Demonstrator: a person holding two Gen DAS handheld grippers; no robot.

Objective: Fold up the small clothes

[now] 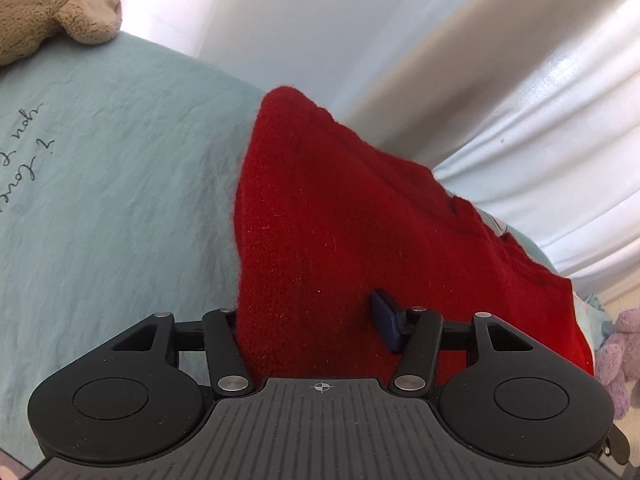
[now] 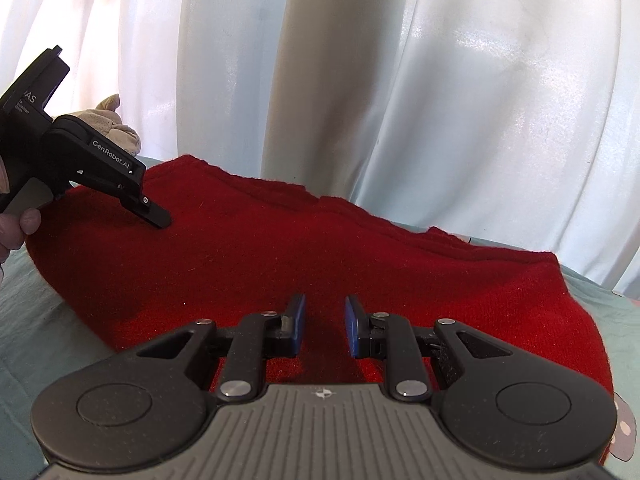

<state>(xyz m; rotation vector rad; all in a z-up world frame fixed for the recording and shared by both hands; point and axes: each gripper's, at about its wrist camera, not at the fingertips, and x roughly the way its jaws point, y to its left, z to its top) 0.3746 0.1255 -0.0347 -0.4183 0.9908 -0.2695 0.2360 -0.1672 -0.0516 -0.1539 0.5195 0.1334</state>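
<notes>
The right gripper (image 2: 325, 322) has its blue pads drawn near each other but not meeting. The narrow gap between them is bare, with only red knit showing beyond it, so it pinches nothing. It hovers low over the near edge of the red knitted garment (image 2: 320, 248), which fills the middle of the right wrist view. The garment lies on the pale teal sheet (image 2: 36, 320), its long axis running from left to right across the frame. The left gripper (image 2: 158, 218) comes in from the upper left of that view, held by a person's hand (image 2: 20, 224). Its finger slants down to touch the top of the cloth near the left end. In its own view the left gripper (image 1: 308, 316) stands about half spread. One blue pad rests against the knit, while the other finger is hidden behind a raised edge of the garment (image 1: 340, 220). A thickness of cloth sits between the fingers, but whether they squeeze it I cannot tell. The sheet (image 1: 120, 200) spreads to the left, with a beige plush toy (image 1: 60, 8) at the upper left. A white curtain (image 2: 400, 80) hangs behind. As I judge it, the left hand is nearer the end to be carried over, and a fold would travel along the long axis toward the right of the frame.
</notes>
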